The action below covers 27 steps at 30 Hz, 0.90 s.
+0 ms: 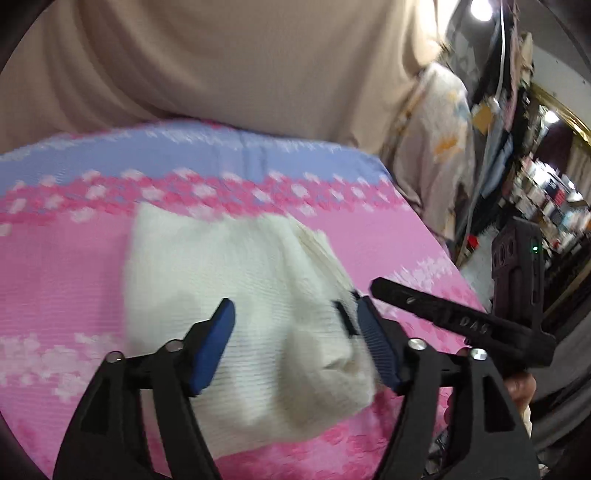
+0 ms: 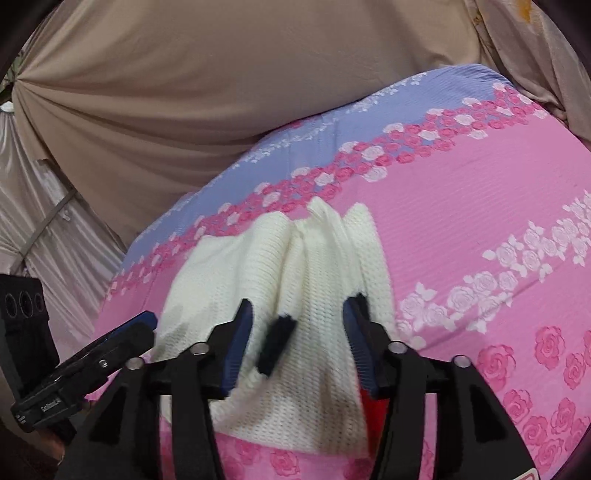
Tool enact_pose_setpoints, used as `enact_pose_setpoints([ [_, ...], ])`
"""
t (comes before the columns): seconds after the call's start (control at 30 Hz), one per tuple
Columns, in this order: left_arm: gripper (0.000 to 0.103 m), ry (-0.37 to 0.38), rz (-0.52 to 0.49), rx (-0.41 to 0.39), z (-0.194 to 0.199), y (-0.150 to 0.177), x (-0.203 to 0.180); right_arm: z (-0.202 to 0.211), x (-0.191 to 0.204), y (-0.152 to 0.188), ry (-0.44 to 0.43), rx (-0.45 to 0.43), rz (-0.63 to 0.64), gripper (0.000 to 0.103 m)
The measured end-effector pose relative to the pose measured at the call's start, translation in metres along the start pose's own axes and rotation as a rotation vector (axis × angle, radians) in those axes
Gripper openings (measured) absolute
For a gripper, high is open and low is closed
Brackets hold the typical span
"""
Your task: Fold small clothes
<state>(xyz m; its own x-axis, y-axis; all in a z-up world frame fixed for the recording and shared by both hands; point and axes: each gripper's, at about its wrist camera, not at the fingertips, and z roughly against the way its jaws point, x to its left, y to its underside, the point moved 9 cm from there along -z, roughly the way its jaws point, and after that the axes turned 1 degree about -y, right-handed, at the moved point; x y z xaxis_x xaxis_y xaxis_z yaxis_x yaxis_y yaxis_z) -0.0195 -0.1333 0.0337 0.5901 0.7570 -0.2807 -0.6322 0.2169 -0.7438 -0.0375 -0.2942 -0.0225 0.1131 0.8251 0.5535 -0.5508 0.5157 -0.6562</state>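
While tools gape, garment (image 1: 236, 295) on bedsheet (image 1: 74, 258)

Both fisheye views are evenly and fairly brightly lit. A glaring round white ceiling lamp (image 1: 481, 9) is seen top right in the left wrist view. Straight lines are bent and corners darkened by the lens. The pink and lilac rose-print bedsheet (image 1: 66, 258) is smeared by motion blur there; the right wrist view is sharper.
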Motion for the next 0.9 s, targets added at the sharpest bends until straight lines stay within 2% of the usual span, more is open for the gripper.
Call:
enact_pose_setpoints([
  [0.1, 0.071, -0.159, 0.033, -0.011, 0.018, 0.003, 0.046, -0.028, 0.011, 0.002, -0.018, 0.079, -0.005, 0.066],
  [0.2, 0.071, -0.227, 0.087, 0.050, 0.009, 0.023, 0.077, -0.062, 0.015, 0.015, -0.029, 0.184, -0.020, 0.066],
  [0.23, 0.071, -0.225, 0.100, 0.078, 0.004, 0.032, 0.082, -0.072, 0.016, 0.020, -0.022, 0.216, -0.018, 0.066],
  [0.27, 0.071, -0.219, 0.105, 0.111, 0.000, 0.043, 0.084, -0.082, 0.020, 0.025, -0.014, 0.248, -0.002, 0.056],
  [0.3, 0.071, -0.215, 0.105, 0.136, -0.005, 0.051, 0.084, -0.086, 0.022, 0.026, -0.010, 0.258, 0.009, 0.026],
  [0.33, 0.071, -0.211, 0.106, 0.153, -0.007, 0.057, 0.083, -0.084, 0.027, 0.024, -0.033, 0.247, 0.010, 0.026],
  [0.43, 0.071, -0.177, 0.105, 0.161, -0.006, 0.063, 0.075, -0.038, 0.047, -0.005, -0.220, 0.103, 0.025, 0.022],
  [0.47, 0.071, -0.164, 0.103, 0.149, -0.005, 0.060, 0.072, -0.026, 0.045, -0.010, -0.233, 0.070, 0.035, 0.021],
  [0.5, 0.073, -0.147, 0.093, 0.140, -0.004, 0.058, 0.067, -0.018, 0.036, -0.014, -0.209, 0.041, 0.046, 0.021],
  [0.53, 0.073, -0.140, 0.080, 0.137, -0.006, 0.057, 0.063, -0.018, 0.021, -0.014, -0.146, 0.032, 0.052, 0.021],
  [0.6, 0.072, -0.149, 0.052, 0.144, -0.014, 0.058, 0.058, -0.048, -0.025, 0.001, 0.039, 0.125, 0.046, 0.022],
  [0.63, 0.071, -0.163, 0.037, 0.153, -0.020, 0.060, 0.056, -0.064, -0.047, 0.015, 0.086, 0.188, 0.010, 0.023],
  [0.7, 0.073, -0.172, 0.018, 0.180, -0.036, 0.066, 0.055, -0.054, -0.049, 0.013, -0.008, 0.149, -0.058, 0.025],
  [0.73, 0.073, -0.181, 0.017, 0.193, -0.041, 0.069, 0.055, -0.045, -0.048, 0.011, -0.004, 0.139, -0.068, 0.026],
  [0.77, 0.073, -0.179, 0.023, 0.201, -0.045, 0.072, 0.055, -0.030, -0.047, 0.006, 0.020, 0.101, -0.063, 0.032],
  [0.83, 0.072, -0.176, 0.030, 0.198, -0.042, 0.071, 0.055, -0.001, -0.040, 0.000, 0.076, 0.035, 0.005, 0.034],
  [0.9, 0.072, -0.175, 0.027, 0.184, -0.036, 0.067, 0.056, 0.023, -0.023, 0.007, 0.066, 0.013, 0.075, 0.039],
])
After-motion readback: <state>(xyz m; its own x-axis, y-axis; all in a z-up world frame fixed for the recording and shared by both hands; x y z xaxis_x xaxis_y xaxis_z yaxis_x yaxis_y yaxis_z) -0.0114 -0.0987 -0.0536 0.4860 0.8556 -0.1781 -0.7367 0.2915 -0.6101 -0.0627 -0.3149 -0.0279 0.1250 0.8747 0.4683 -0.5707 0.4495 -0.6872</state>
